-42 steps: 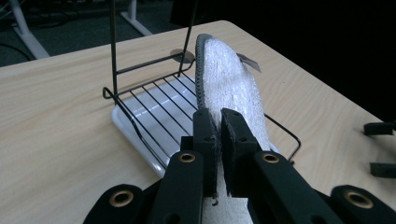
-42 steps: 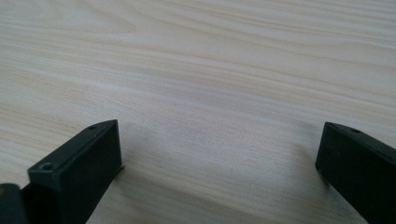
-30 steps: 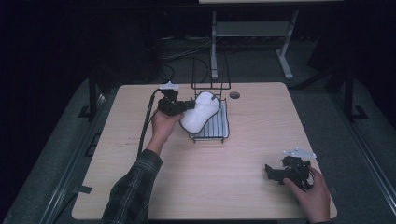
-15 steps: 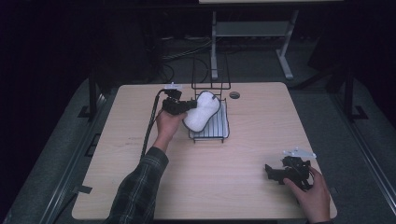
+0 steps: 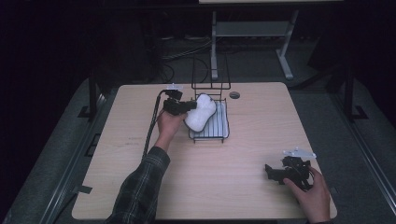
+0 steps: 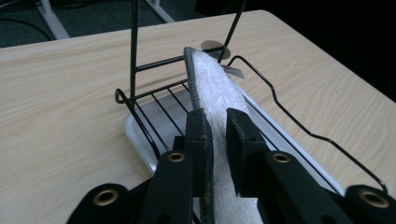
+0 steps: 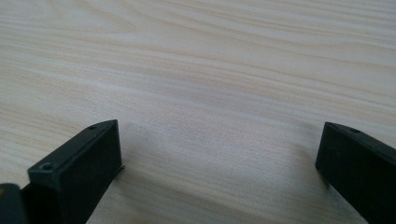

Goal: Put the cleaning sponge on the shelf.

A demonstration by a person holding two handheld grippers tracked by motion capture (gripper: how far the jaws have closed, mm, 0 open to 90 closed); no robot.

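Nearest us, our right tongs (image 5: 273, 173) rest wide apart on the bare counter (image 7: 210, 70). Farther off, our left tongs (image 6: 219, 135), having just been easing open, bracket the white foam pad (image 6: 215, 88), edge-up in the wire rack (image 5: 223, 136).

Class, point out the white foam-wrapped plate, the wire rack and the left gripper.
white foam-wrapped plate (image 5: 201, 112), high view, foam face.
wire rack (image 6: 135, 56), left gripper view, upright rod.
left gripper (image 6: 218, 135), left gripper view, between fingertips.

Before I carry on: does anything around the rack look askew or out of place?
Nothing damaged or spilled. The white foam-wrapped item leans tilted over the wire rack's left edge, between the left gripper's jaws, which have just been opening.
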